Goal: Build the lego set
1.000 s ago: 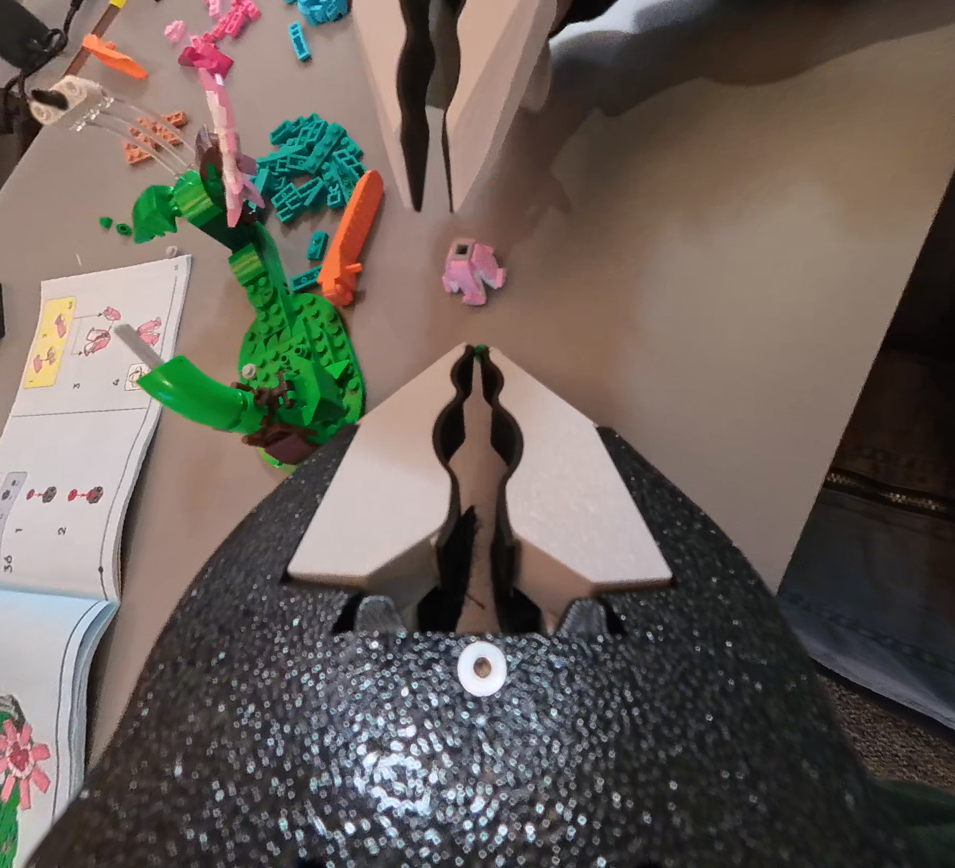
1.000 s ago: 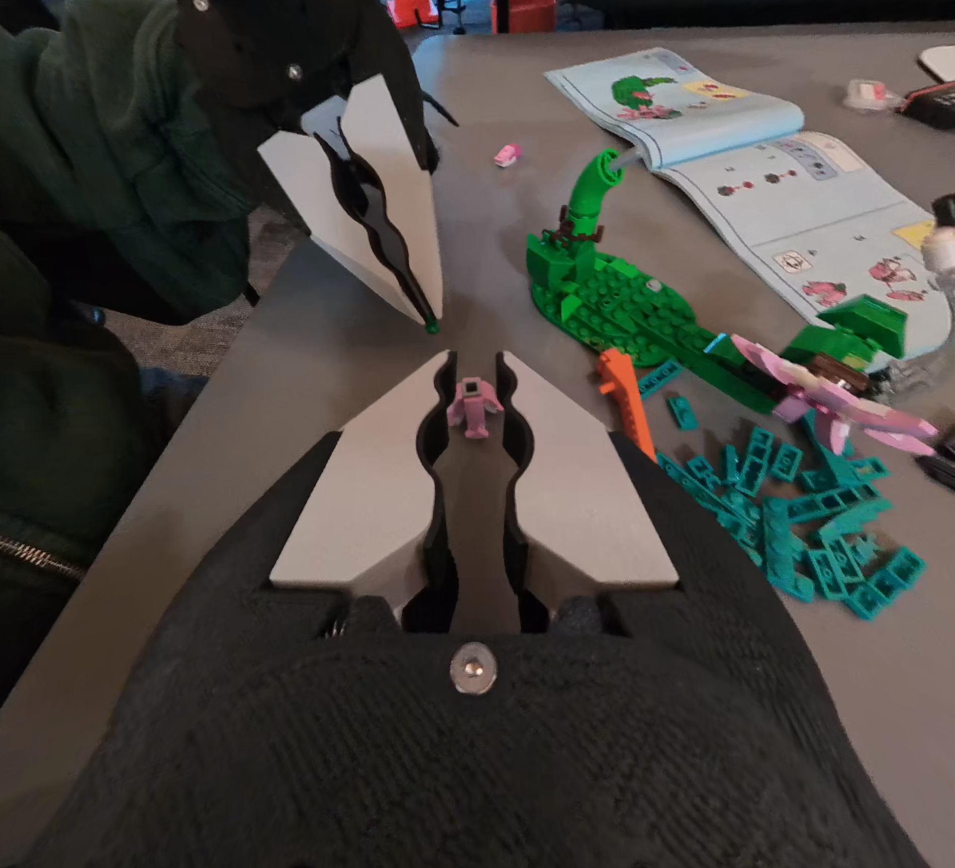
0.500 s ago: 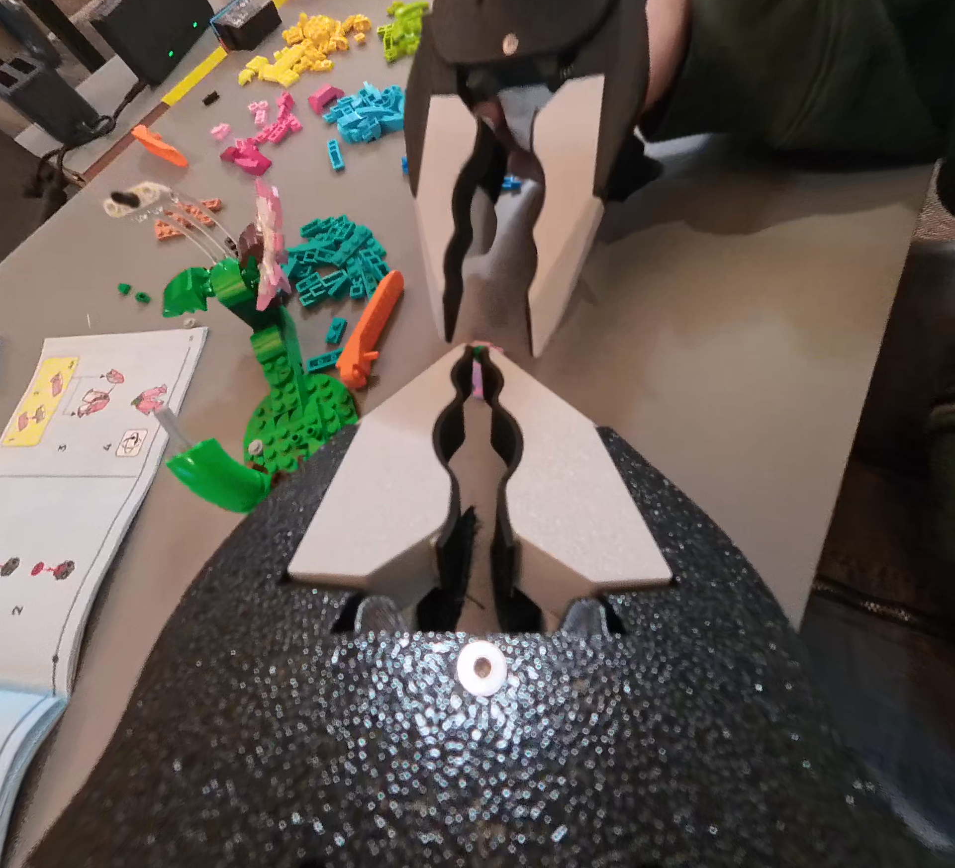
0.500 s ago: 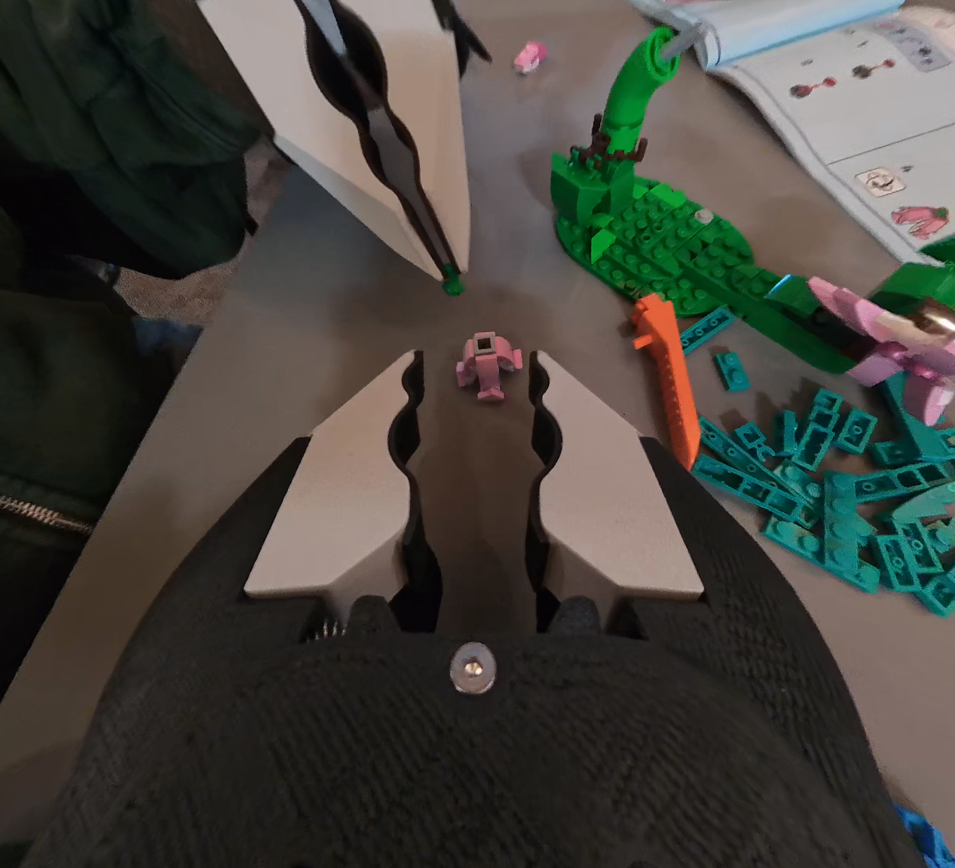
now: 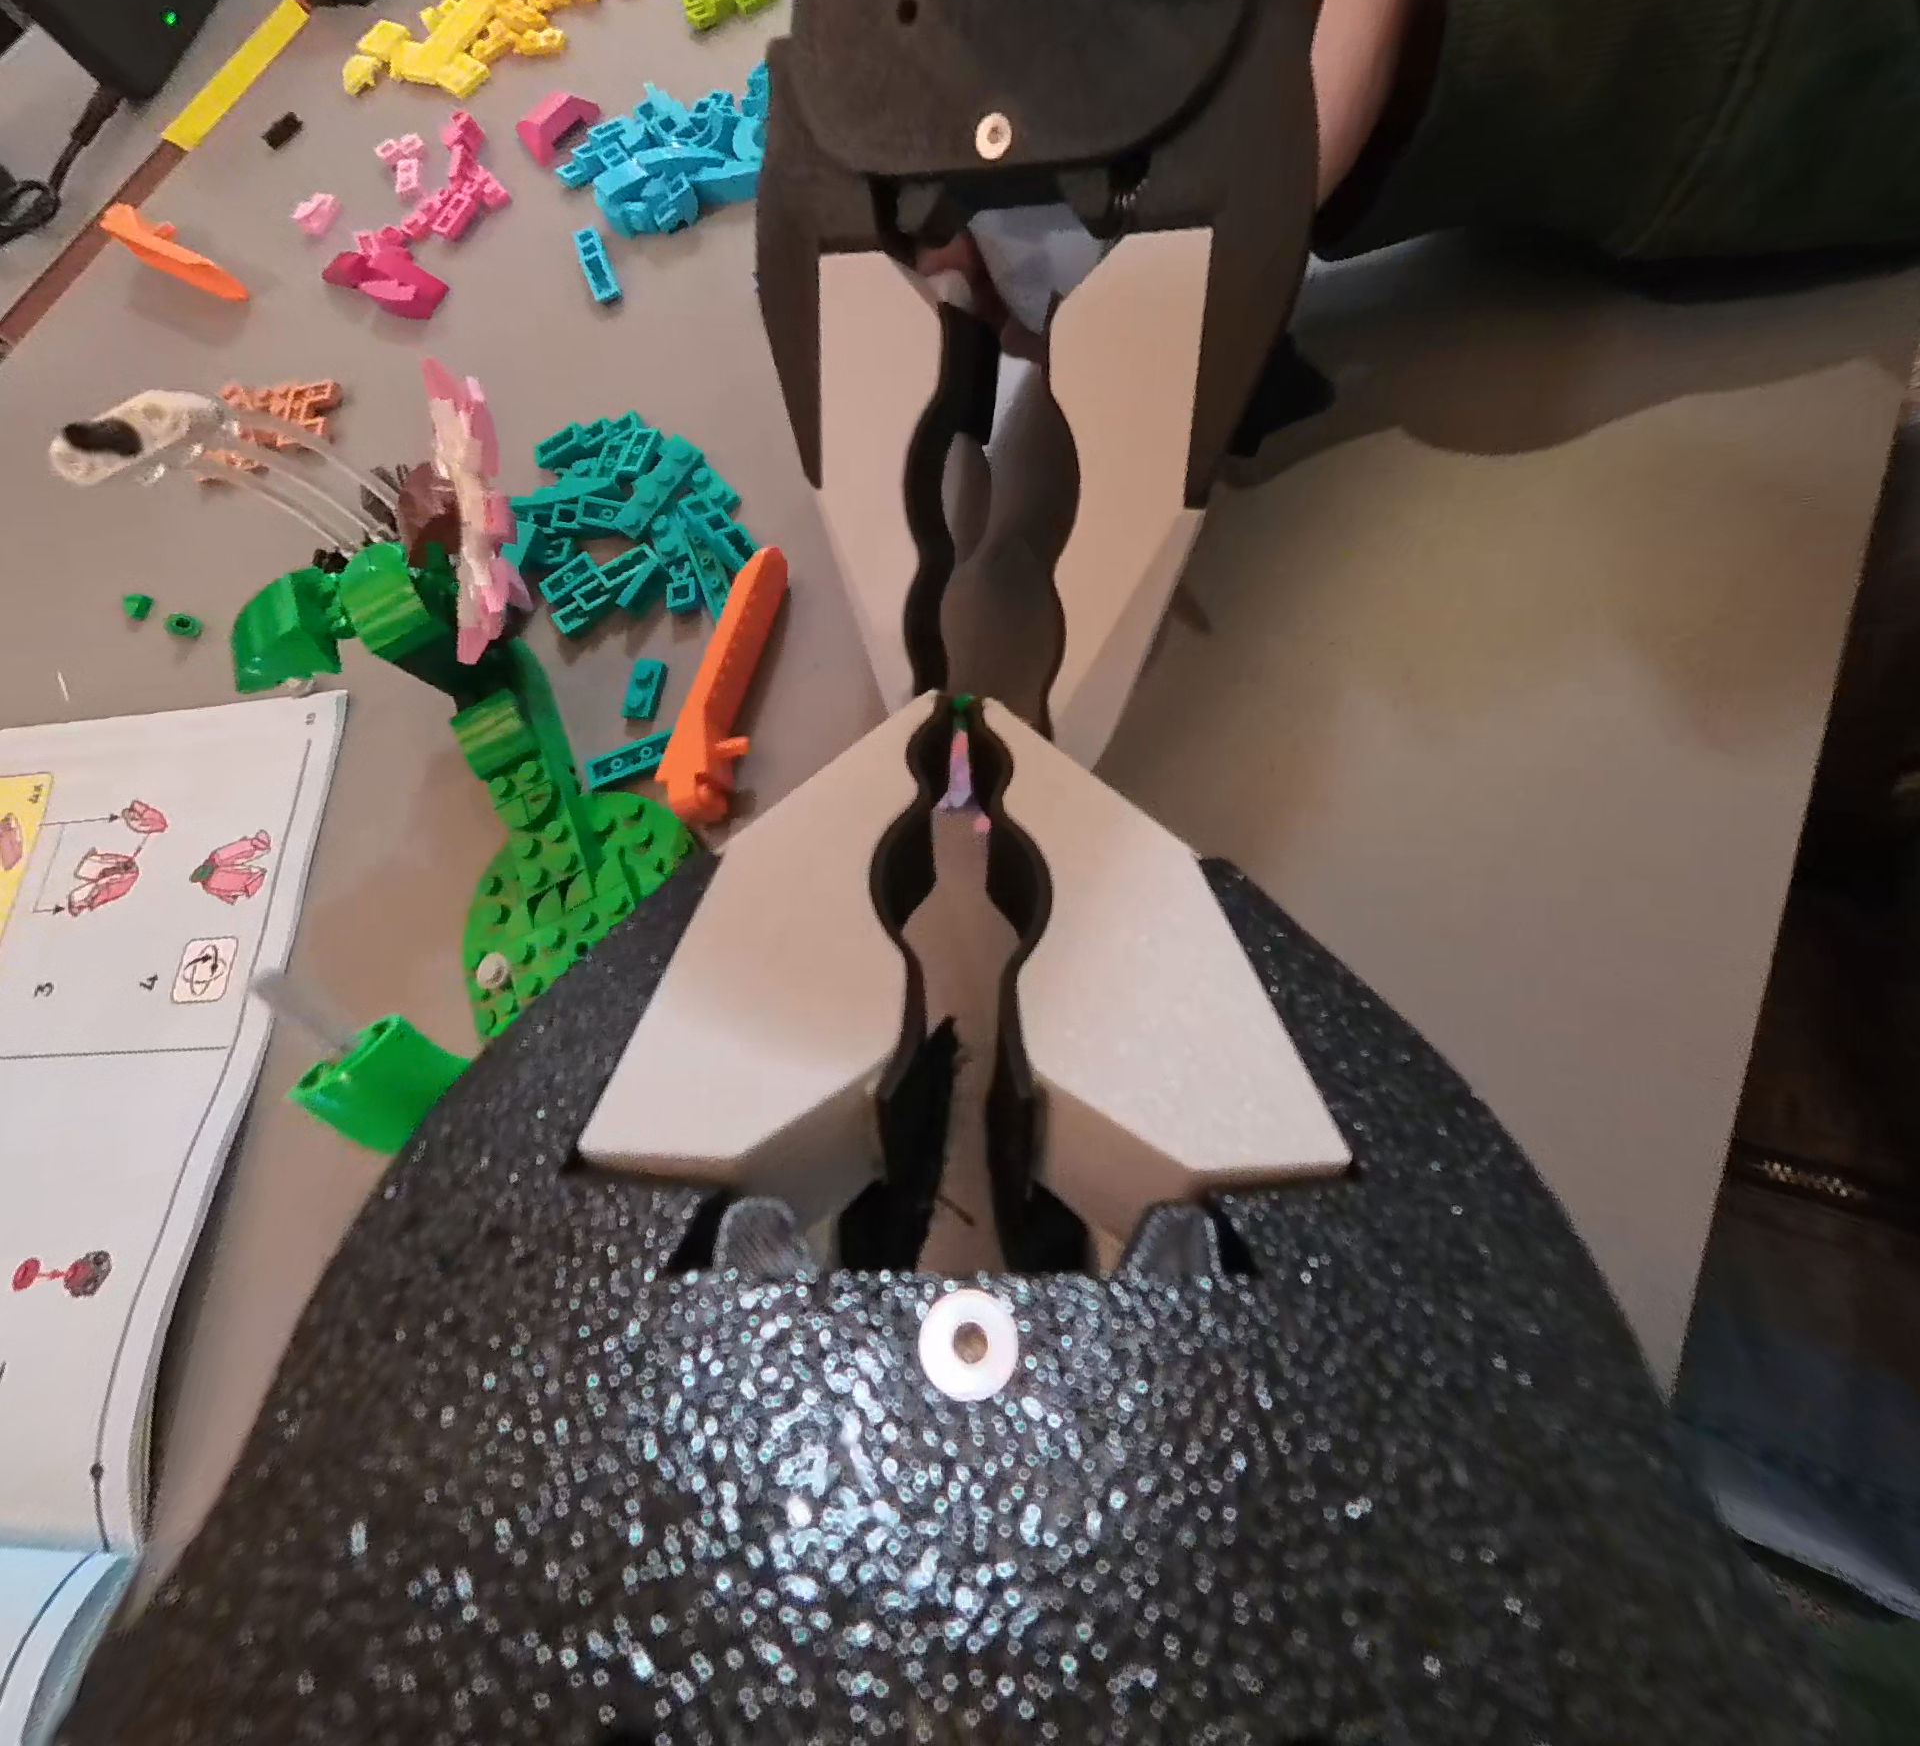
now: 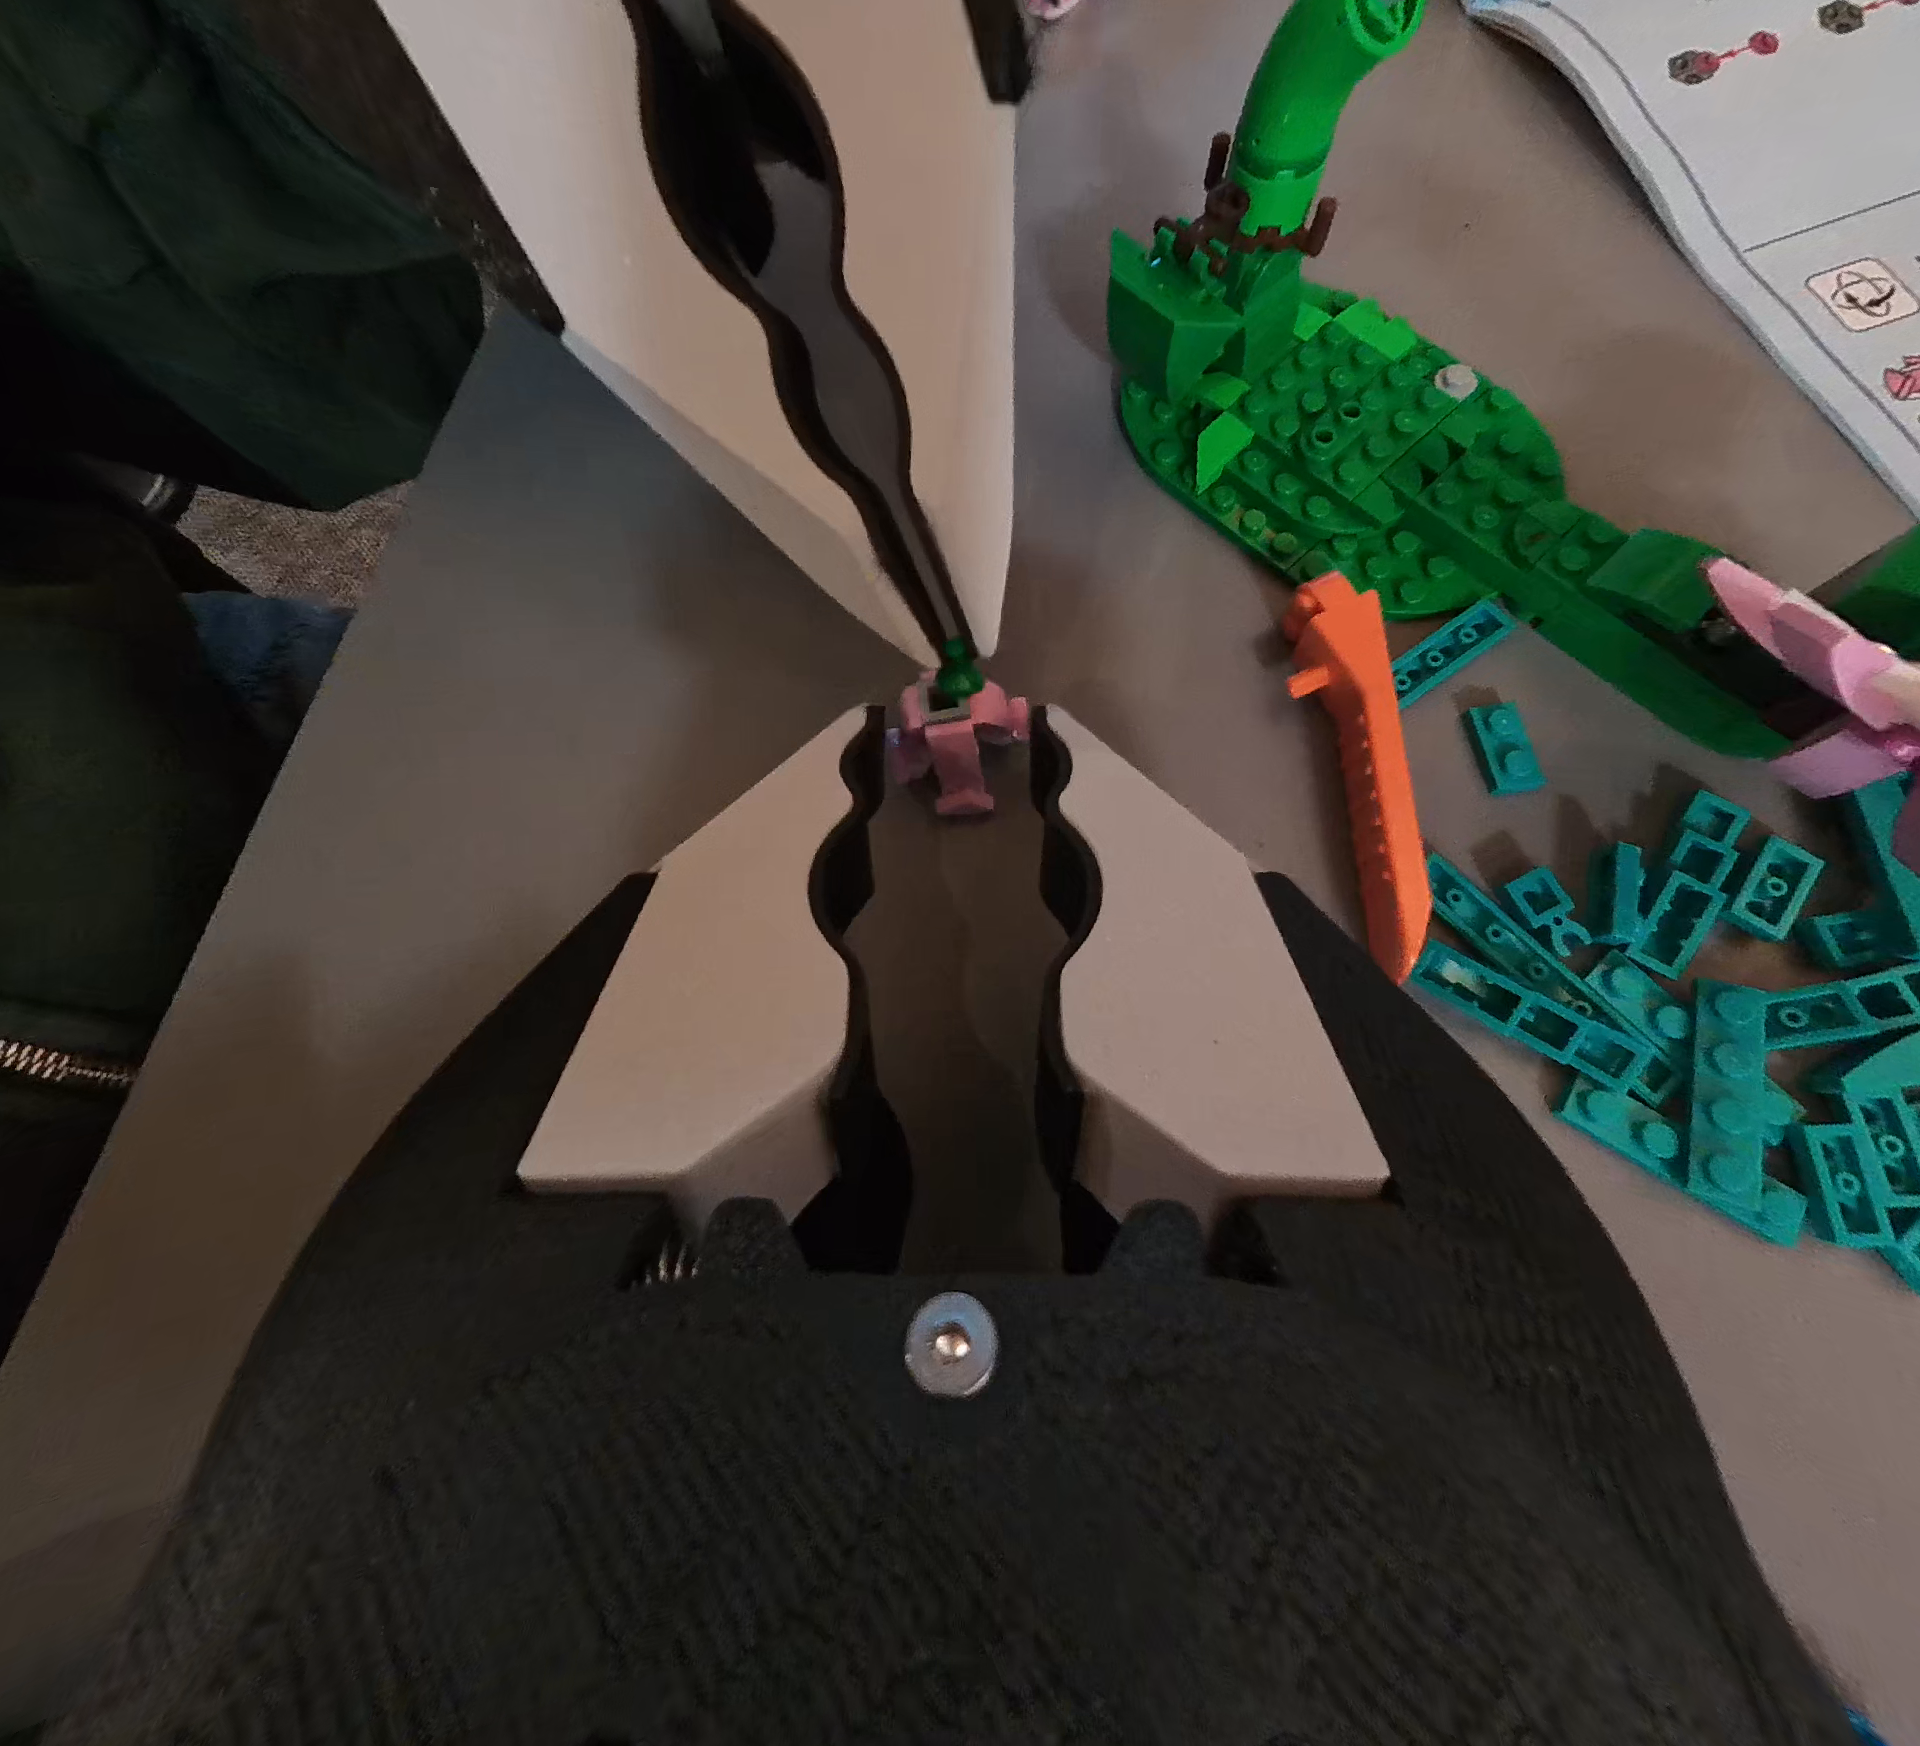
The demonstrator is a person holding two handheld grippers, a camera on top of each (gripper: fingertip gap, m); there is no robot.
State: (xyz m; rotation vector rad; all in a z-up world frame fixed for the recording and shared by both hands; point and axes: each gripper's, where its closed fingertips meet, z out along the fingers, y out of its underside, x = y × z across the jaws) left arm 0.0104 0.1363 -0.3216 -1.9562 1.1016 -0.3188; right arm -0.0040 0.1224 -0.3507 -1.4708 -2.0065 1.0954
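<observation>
A small pink flower bud (image 6: 951,751) sits on the grey table between my right gripper's fingertips. My right gripper (image 6: 956,714) is open, its jaws close on either side of the bud with narrow gaps. My left gripper (image 5: 961,704) is shut on a tiny green stud (image 6: 956,662) and comes in from the opposite side (image 6: 951,647). The stud touches the top of the bud. In the left wrist view the bud (image 5: 961,777) shows only as a sliver through the finger gap, with the right gripper (image 5: 987,657) just beyond.
The green plant build (image 6: 1351,449) with a pink flower (image 5: 468,501) lies beside the grippers. An orange brick separator (image 6: 1361,761), a teal brick pile (image 6: 1714,1073), the open instruction booklet (image 5: 135,969) and more coloured piles (image 5: 488,3) lie around. The table edge (image 5: 1787,865) is close.
My right gripper let go of the bud, opened, and has now narrowed around it. My left gripper brought the green stud down onto the bud's top.
</observation>
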